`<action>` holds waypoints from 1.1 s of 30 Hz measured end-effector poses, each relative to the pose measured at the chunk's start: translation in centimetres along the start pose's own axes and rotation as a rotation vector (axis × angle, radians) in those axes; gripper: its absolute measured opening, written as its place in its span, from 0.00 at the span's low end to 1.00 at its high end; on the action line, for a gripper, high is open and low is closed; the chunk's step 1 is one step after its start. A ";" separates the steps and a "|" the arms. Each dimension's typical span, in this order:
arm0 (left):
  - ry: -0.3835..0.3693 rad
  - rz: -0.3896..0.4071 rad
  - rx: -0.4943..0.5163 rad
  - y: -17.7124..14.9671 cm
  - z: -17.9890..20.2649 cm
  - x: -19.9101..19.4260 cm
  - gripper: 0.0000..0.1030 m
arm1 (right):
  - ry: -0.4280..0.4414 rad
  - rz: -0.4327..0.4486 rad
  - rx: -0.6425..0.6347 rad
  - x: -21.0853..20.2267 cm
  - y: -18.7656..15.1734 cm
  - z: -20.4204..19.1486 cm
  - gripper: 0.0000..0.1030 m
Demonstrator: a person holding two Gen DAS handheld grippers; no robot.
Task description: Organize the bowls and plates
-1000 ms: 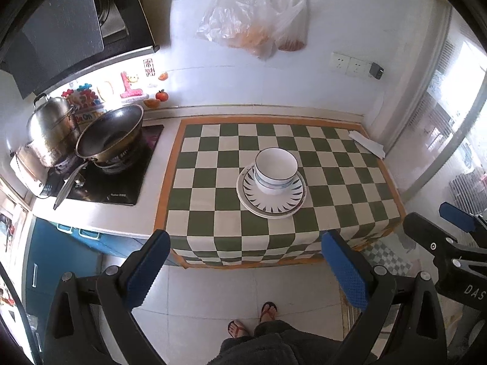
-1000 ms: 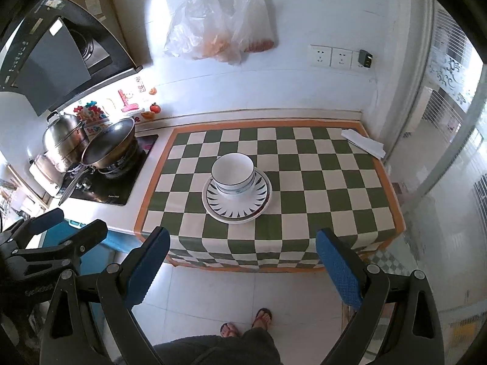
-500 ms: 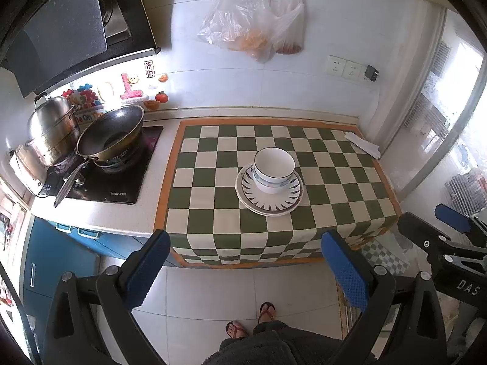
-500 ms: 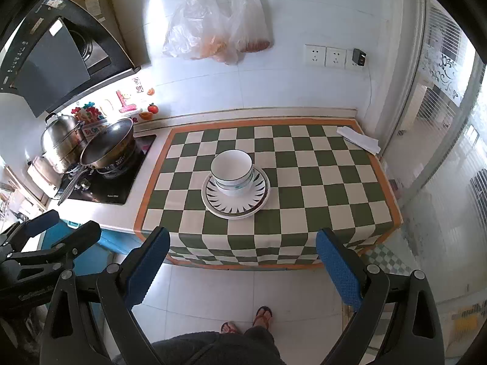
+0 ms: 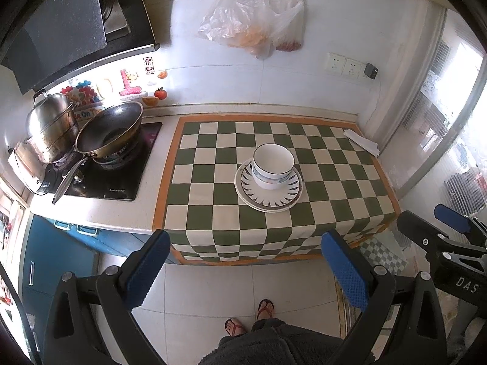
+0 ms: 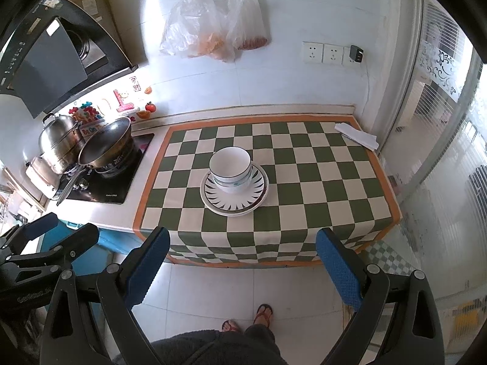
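Note:
A white bowl (image 5: 273, 165) with a blue band, nested on another bowl, stands on stacked white plates (image 5: 269, 196) with a dark ray pattern, mid-counter on a green and white checked cloth (image 5: 213, 176). The same bowl (image 6: 230, 168) and plates (image 6: 234, 197) show in the right wrist view. My left gripper (image 5: 243, 264) is open and empty, held back above the floor in front of the counter. My right gripper (image 6: 240, 261) is open and empty, also well short of the counter. Each gripper appears at the edge of the other's view.
A wok (image 5: 109, 132) and a steel pot (image 5: 50, 130) sit on the hob at the left. A folded white cloth (image 5: 362, 143) lies at the counter's far right corner. Plastic bags (image 5: 258, 24) hang on the wall. The person's feet (image 5: 249, 316) stand on the tiled floor.
Both grippers have drawn back and up from the counter, so the bowl and plates look smaller. The dishes have not moved.

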State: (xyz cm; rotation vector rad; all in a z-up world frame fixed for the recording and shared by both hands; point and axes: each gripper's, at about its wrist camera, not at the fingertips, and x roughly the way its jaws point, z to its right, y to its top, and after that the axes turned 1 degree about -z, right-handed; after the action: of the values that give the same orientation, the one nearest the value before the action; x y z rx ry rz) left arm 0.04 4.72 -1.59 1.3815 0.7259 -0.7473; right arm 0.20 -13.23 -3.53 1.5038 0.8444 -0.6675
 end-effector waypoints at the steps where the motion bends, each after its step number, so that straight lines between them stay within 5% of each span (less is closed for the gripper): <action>1: -0.002 0.000 0.002 0.1 0.0 0.0 0.99 | 0.000 -0.002 0.001 0.0 0.0 0.0 0.96; 33: -0.014 0.000 0.016 1.3 0.7 0.0 0.99 | -0.012 -0.005 0.028 0.1 -0.1 1.7 0.96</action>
State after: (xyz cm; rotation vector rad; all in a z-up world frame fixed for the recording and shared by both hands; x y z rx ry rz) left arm 1.13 4.04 -0.82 1.3896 0.7100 -0.7633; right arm 0.33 -14.86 -3.82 1.5221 0.8329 -0.6934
